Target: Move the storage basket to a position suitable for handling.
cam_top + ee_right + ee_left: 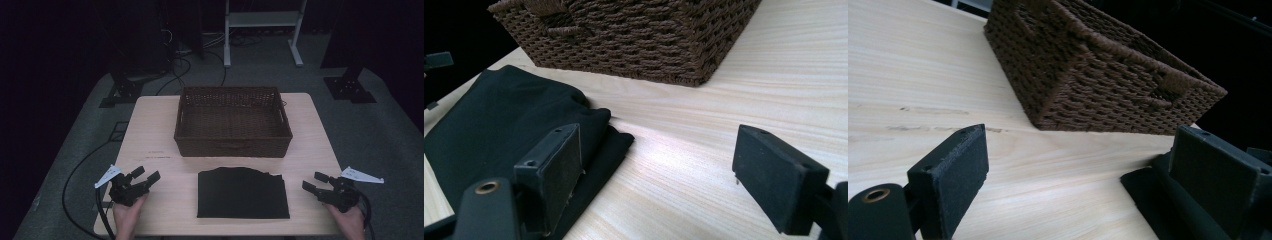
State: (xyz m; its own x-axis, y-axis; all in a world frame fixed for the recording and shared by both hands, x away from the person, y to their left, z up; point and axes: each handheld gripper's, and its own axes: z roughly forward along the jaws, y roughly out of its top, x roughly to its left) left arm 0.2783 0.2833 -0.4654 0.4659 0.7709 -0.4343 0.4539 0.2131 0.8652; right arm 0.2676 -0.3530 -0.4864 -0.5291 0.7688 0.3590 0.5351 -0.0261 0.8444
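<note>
Item: folded black cloth, lying flat at the near edge of the table, just in front of the basket and apart from it. Basket: brown wicker, empty, standing mid-table, probably meant to receive the cloth. Left gripper: jaws apart, nothing between them, resting left of the cloth. Right gripper: jaws apart, empty, right of the cloth, angled towards its edge, likely for a two-sided pickup.
</note>
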